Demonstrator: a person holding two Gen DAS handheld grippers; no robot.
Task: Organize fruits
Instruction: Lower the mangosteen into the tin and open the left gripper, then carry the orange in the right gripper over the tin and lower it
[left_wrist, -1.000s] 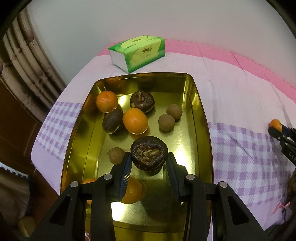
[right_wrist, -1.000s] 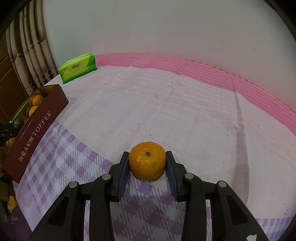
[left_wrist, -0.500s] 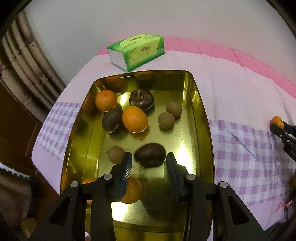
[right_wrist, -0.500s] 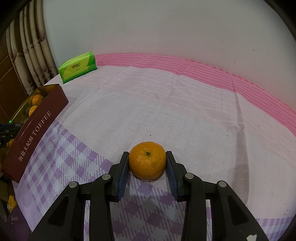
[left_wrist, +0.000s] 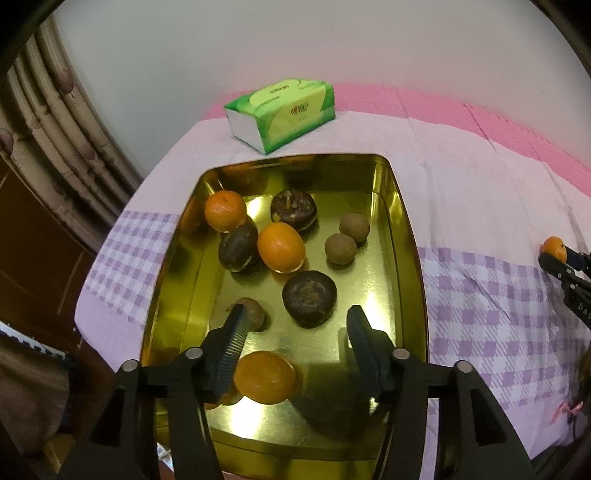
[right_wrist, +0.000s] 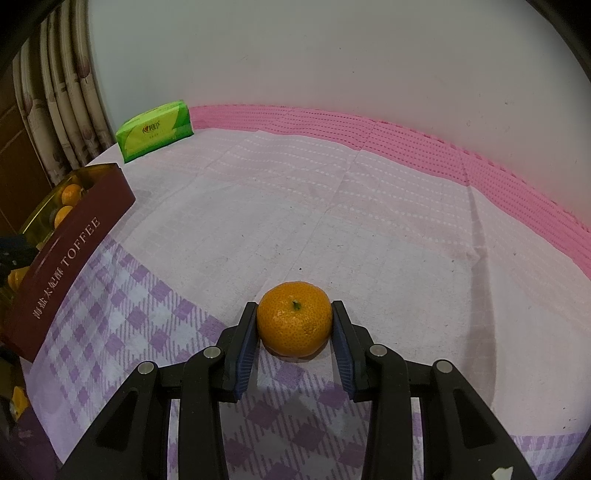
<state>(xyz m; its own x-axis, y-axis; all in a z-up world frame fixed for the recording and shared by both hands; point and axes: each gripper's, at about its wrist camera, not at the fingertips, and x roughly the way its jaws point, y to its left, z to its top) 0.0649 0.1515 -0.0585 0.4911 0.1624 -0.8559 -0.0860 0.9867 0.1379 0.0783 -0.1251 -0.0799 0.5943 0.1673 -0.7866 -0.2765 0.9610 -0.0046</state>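
A gold tin tray (left_wrist: 406, 236) holds several fruits: mandarins, dark passion fruits and small brown longans. My left gripper (left_wrist: 295, 325) hovers over the tray's near half, its jaws opening, with nothing pressed between them. A dark cut passion fruit (left_wrist: 309, 298) lies free on the tray floor just beyond the fingertips. A mandarin (left_wrist: 265, 376) lies under the left finger. In the right wrist view my right gripper (right_wrist: 294, 321) is shut on a mandarin (right_wrist: 294, 318) that rests on the tablecloth. The tray's maroon side (right_wrist: 70, 266) is far to its left.
A green tissue pack (left_wrist: 280, 112) lies behind the tray near the wall. The pink and purple checked cloth (right_wrist: 332, 206) covers the table. Curtains (left_wrist: 44, 147) hang at the left, past the table's edge. The right gripper with its mandarin (left_wrist: 554, 249) shows at the right edge.
My left gripper has let go of the dark passion fruit, which now lies on the tray floor, and its jaws have spread wider. The right gripper has stayed shut on the mandarin.
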